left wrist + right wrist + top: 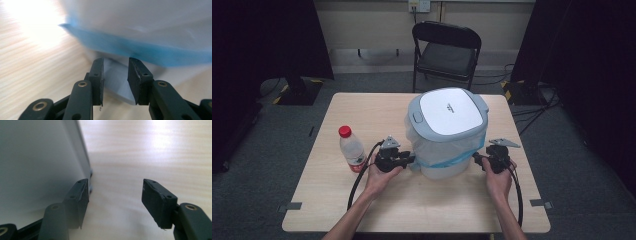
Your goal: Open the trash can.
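Observation:
A white bin (447, 162) with a grey-rimmed lid (451, 110) stands on the wooden table (362, 110). A clear bag with a blue band (140, 50) hangs over the bin's sides. My left gripper (412, 160) is low at the bin's left side. Its jaws (115, 72) are a little apart, and a pale flap of the bag (116, 82) lies between them. My right gripper (475, 157) is at the bin's lower right side and is open (115, 192). Its left fingertip (80, 191) is right beside the bin wall (37, 165), with nothing between the jaws.
A plastic water bottle with a red cap (352, 150) stands left of my left hand. Beyond the table's far edge is a black folding chair (446, 50). Bare tabletop (140, 150) lies in front of the bin and to its right.

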Demonstrator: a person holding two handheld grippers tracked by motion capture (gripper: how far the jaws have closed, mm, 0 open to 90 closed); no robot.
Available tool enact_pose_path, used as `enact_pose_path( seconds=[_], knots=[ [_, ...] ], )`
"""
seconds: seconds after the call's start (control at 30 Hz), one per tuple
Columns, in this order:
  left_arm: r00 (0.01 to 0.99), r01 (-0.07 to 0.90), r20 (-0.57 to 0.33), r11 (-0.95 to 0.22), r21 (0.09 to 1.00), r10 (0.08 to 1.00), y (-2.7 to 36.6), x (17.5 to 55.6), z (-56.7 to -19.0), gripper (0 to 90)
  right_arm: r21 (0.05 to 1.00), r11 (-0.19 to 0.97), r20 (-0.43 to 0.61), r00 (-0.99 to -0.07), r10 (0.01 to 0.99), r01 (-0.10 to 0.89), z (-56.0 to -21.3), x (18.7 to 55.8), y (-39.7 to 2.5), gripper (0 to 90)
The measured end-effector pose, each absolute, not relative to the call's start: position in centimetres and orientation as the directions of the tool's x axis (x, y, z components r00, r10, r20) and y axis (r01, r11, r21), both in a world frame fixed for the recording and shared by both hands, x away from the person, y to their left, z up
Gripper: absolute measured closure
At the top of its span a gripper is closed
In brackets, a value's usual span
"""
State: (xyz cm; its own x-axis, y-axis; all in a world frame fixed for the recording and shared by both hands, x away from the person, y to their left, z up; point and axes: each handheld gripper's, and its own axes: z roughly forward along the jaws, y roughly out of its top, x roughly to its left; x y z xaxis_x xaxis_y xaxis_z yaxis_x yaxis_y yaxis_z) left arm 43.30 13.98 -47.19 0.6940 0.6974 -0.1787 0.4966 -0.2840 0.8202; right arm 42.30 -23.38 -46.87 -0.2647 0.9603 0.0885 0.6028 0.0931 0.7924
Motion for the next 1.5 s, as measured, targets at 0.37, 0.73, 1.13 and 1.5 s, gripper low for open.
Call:
enact_pose_path(
  seconds=[0.37, 0.73, 1.13, 1.5],
  knots=[
    [0.601, 0.559, -0.229, -0.198, 0.805, 0.766, 14.2, 46.6, -47.7, 63.3, 0.766, 0.149, 0.084, -0.328, 0.941, 0.626, -47.5, 38.3, -22.0, 37.5],
    [0.633, 0.566, -0.175, -0.297, 0.769, 0.755, 14.1, 46.6, -49.0, 65.1, 0.777, 0.131, 0.094, -0.32, 0.943, 0.616, -47.8, 39.2, -22.2, 35.3],
    [0.696, 0.58, -0.235, -0.338, 0.741, 0.679, 12.8, 42.0, -48.9, 66.3, 0.801, 0.089, 0.132, -0.32, 0.938, 0.592, -47.6, 41.5, -21.9, 41.8],
    [0.698, 0.582, -0.252, -0.325, 0.745, 0.671, 11.6, 40.9, -49.2, 65.0, 0.807, 0.102, 0.134, -0.349, 0.928, 0.582, -47.9, 41.8, -21.5, 49.9]
  ],
)
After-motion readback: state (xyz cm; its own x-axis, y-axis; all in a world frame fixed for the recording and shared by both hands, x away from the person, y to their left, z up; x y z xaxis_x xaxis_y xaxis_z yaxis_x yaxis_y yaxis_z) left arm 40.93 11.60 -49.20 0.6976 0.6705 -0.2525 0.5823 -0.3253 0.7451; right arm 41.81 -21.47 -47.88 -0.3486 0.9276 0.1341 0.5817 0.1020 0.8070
